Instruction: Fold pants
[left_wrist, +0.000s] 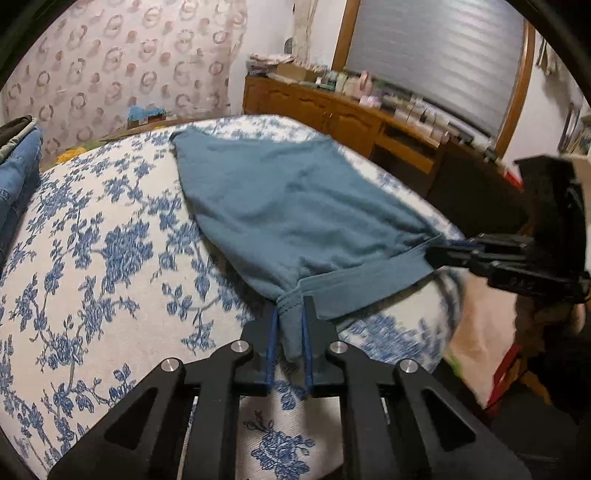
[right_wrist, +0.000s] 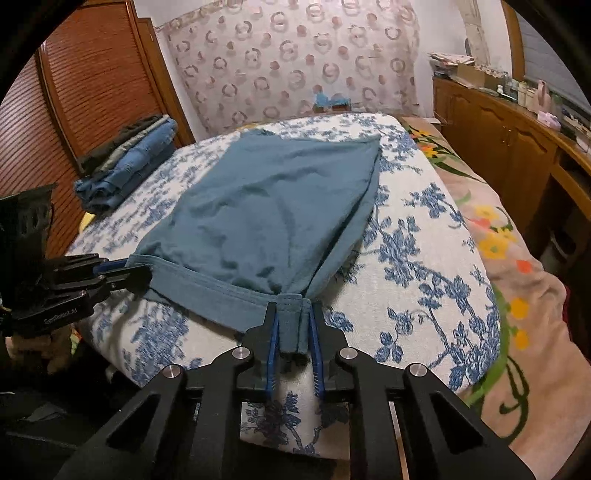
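The pants (left_wrist: 280, 218) are lying spread on the bed (left_wrist: 92, 258), their teal cloth running from the near edge toward 12 o'clock, with the banded hem at the near end lifted slightly off the cover. In the left view the left gripper (left_wrist: 290, 332) is pinching one corner of that band at 6 o'clock, blue pads closed on a bunched tuck of cloth. The right gripper (right_wrist: 293, 328) is clamping the other corner the same way, seen at 6 o'clock in its own view and reaching in from 3 o'clock in the left one. Holding both corners at once is likely keeping the band taut between them, so the cloth can be drawn flat or carried over in one even fold; the far end is resting on the cover as an anchor.

A stack (right_wrist: 125, 166) of folded clothes, blue over dark, is sitting at 10 o'clock in the right view, well apart from the pants, probably finished pieces set aside. A wooden dresser (left_wrist: 332, 107) crowded with small items is running along the wall at 1 o'clock in the left view, and a patterned curtain (right_wrist: 291, 62) is hanging beyond the bed at 12.
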